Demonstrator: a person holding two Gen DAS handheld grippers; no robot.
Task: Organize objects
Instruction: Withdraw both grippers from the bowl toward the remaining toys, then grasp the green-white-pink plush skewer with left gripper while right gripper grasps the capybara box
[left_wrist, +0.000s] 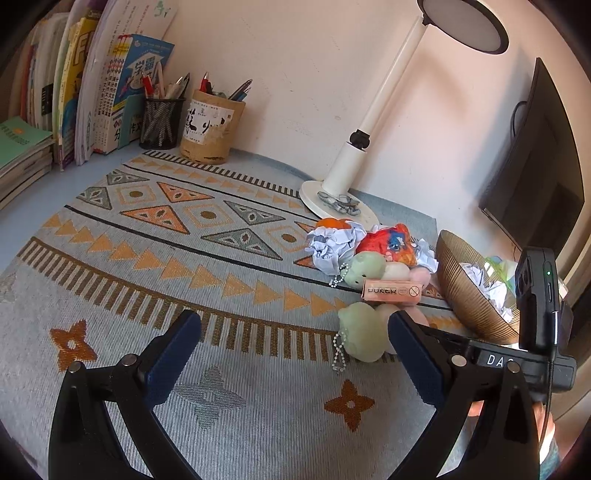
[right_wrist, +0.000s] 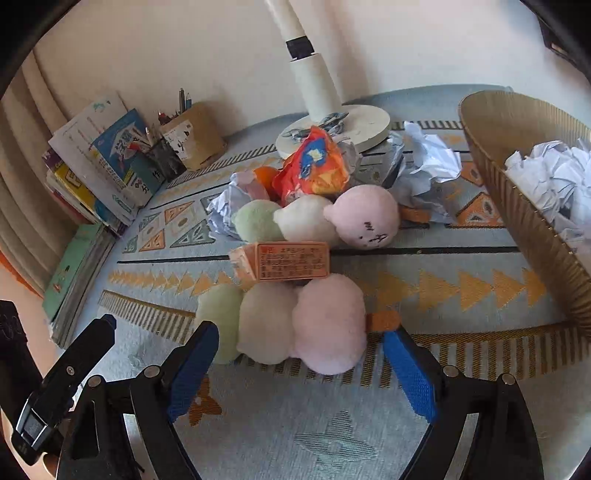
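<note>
- Right gripper (right_wrist: 297, 363): jaws spread wide, nothing pinched. Pads sit either side of the near plush cluster but don't press on it.
- Near plush toy (right_wrist: 291, 325): three soft lobes in a row, green, cream, pink. Lies straight ahead of the right gripper, just past the fingertips. Its long axis runs across the gripper's view, roughly in line with the jaw opening, so the row looks wider than the gap; my guess is a grab lands on the cream and pink lobes.
- Orange box (right_wrist: 282, 264) rests on the far edge of that plush toy, touching it. It will probably shift if the toy is lifted.
- Second plush toy (right_wrist: 317, 218) lies behind the box, then a snack wrapper (right_wrist: 314, 166) and crumpled paper (right_wrist: 428, 173).
- Left gripper (left_wrist: 295, 354): also spread, empty, hovering over bare cloth. The pile lies off its right fingertip, so the right hand is better placed for the grab.
- Basket (right_wrist: 517, 206) on the right, near the pile, already holds paper balls; likely drop target.
- Surface: tabletop under a patterned woven cloth (left_wrist: 184, 258), flat, and the toys sit stable on it.
- Room: white lamp (left_wrist: 373, 122) stands behind the pile, books (left_wrist: 92, 92) and pen holders (left_wrist: 210, 125) against the wall at the left, dark monitor (left_wrist: 535, 166) at the right.
</note>
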